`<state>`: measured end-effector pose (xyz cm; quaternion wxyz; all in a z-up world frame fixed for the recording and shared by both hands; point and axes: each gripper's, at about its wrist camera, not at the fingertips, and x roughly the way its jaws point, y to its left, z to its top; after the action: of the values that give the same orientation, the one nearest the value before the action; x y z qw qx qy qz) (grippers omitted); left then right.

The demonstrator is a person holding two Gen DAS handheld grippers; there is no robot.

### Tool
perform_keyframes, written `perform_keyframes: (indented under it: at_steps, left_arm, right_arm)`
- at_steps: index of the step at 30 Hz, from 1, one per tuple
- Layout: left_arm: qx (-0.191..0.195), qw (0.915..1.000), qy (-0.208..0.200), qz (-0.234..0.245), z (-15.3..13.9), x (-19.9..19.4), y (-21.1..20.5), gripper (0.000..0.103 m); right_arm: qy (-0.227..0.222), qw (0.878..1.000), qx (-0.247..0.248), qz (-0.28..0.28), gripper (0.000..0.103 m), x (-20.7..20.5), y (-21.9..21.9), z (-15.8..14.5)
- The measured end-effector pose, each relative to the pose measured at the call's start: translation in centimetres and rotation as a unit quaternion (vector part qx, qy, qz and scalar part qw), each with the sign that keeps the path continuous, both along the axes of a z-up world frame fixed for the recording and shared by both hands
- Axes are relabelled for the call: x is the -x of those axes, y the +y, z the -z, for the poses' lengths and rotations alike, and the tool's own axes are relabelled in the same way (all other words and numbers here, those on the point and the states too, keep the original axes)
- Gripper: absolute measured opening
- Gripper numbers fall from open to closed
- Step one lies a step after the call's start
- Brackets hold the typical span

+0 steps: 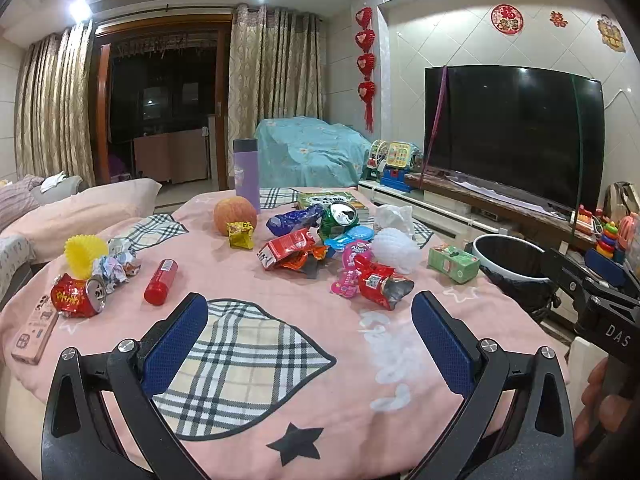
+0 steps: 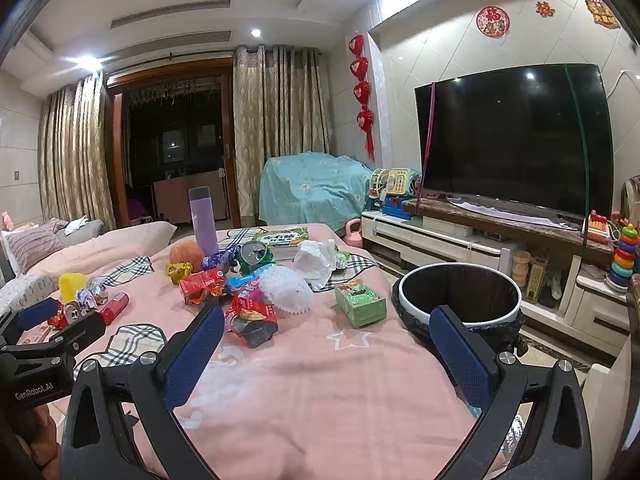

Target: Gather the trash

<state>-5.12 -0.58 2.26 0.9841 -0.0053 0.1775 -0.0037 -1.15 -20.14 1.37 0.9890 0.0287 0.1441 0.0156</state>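
at the left edge of the bench (image 1: 248, 432), which is draped in a pink blanket, lie a pink remote (image 1: 34, 330), a crushed red can (image 1: 78, 296), a yellow cup (image 1: 85, 254) and a wad of crumpled paper (image 1: 116, 264), with a red tube (image 1: 161, 282) just beside them. the left gripper (image 1: 310, 316) hangs over the near edge, jaws wide apart and holding nothing. toward the middle sits the main trash heap: red wrappers (image 1: 286, 250), a crushed green can (image 1: 340, 218), a pink packet (image 1: 352, 270) and a white foam net (image 1: 396, 250). a green carton (image 2: 360, 304) lies near the right edge. past that edge stands the black-lined bin (image 2: 460, 300). the right gripper (image 2: 326, 344) hovers over the near right part, jaws spread and empty.
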Motion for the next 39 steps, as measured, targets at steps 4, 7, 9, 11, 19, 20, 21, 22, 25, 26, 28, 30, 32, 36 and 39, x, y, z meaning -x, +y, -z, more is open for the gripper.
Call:
perform_keyframes:
  at_steps: [4,7,9,11,19,20,21,22,25,26,28,30,32,36,39]
  left_arm:
    - [0.000,1.0000,0.001,0.000,0.0,0.0,0.0,0.103]
    - [0.001,1.0000,0.001,0.001,0.0,0.0,-0.1,0.103]
    - [0.000,1.0000,0.001,0.001,0.1,0.0,-0.1,0.103]
    - [0.000,1.0000,0.002,0.001,0.0,0.0,0.0,0.103]
    - [0.000,1.0000,0.003,0.003,0.1,0.0,-0.3,0.103]
    - [-0.001,1.0000,0.003,0.002,0.2,0.0,-0.4,0.103]
    - [-0.002,1.0000,0.004,0.002,0.2,0.0,-0.5,0.103]
    - [-0.001,1.0000,0.004,0.003,0.2,0.0,-0.5,0.103]
    - [-0.002,1.0000,0.006,0.004,0.3,0.0,-0.6,0.103]
    - [-0.002,1.0000,0.006,0.004,0.3,0.0,-0.6,0.103]
    - [-0.003,1.0000,0.008,0.004,0.4,-0.1,-0.7,0.103]
    - [-0.003,0.9999,0.012,0.005,0.6,-0.3,-0.7,0.103]
    - [-0.002,0.9999,0.014,0.007,0.6,-0.5,-0.6,0.103]
    - [-0.002,0.9996,0.025,0.009,1.1,-1.2,-0.8,0.103]
    - [0.002,0.9990,0.042,0.013,1.6,-2.2,-0.8,0.103]
  right_arm:
    - [0.001,1.000,0.000,-0.001,0.103,-0.1,0.0,0.0]
    - [0.000,1.000,-0.001,-0.001,0.103,-0.1,0.0,0.0]
    - [0.000,1.000,-0.002,0.000,0.103,-0.1,0.0,0.0]
    - [0.001,1.000,-0.001,-0.001,0.103,-0.1,0.0,0.0]
    - [0.002,1.000,-0.002,-0.001,0.103,-0.1,0.0,0.1]
    - [0.002,1.000,-0.002,-0.002,0.103,-0.1,0.0,0.1]
    - [0.003,1.000,-0.003,-0.002,0.103,-0.1,0.0,0.1]
    - [0.003,1.000,-0.004,-0.002,0.103,-0.1,0.0,0.2]
    - [0.004,1.000,-0.005,-0.002,0.103,-0.1,-0.1,0.2]
    - [0.004,1.000,-0.005,-0.002,0.103,-0.1,-0.2,0.1]
    - [0.003,1.000,-0.005,-0.002,0.103,-0.1,-0.2,0.1]
    - [0.004,1.000,-0.005,-0.001,0.103,-0.1,-0.2,0.1]
    - [0.005,1.000,-0.006,-0.002,0.103,-0.1,-0.2,0.2]
    - [0.009,1.000,-0.007,-0.004,0.103,-0.3,-0.6,0.1]
    - [0.015,1.000,-0.007,-0.007,0.103,-0.9,-0.9,0.3]
